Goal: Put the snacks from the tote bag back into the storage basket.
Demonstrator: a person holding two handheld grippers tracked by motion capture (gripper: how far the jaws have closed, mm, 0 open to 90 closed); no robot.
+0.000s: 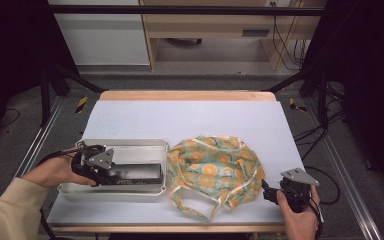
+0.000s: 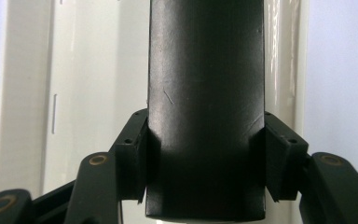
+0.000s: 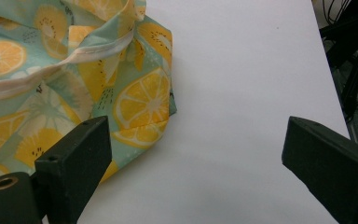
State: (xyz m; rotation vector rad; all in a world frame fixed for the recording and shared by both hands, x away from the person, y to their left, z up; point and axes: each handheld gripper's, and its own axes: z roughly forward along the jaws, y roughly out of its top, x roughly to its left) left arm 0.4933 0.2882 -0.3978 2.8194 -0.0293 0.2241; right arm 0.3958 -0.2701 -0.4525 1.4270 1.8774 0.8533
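Observation:
A long black box (image 1: 135,174) lies in the white tray (image 1: 125,145) at the table's left. My left gripper (image 1: 102,172) is shut on the box's near end; in the left gripper view both pads (image 2: 137,154) press on the sides of the black box (image 2: 205,107) over the tray (image 2: 93,84). A crumpled cloth bag (image 1: 212,167) with an orange-slice print and pale straps lies at the table's middle. My right gripper (image 1: 267,192) stands open just right of the bag near the front edge; its jaws are wide apart over bare table, one beside the bag's corner (image 3: 140,107).
The white table top (image 1: 190,117) has free room behind the tray and bag. The table's right edge (image 3: 326,79) is close to my right gripper. Black frame posts and cables stand around the table.

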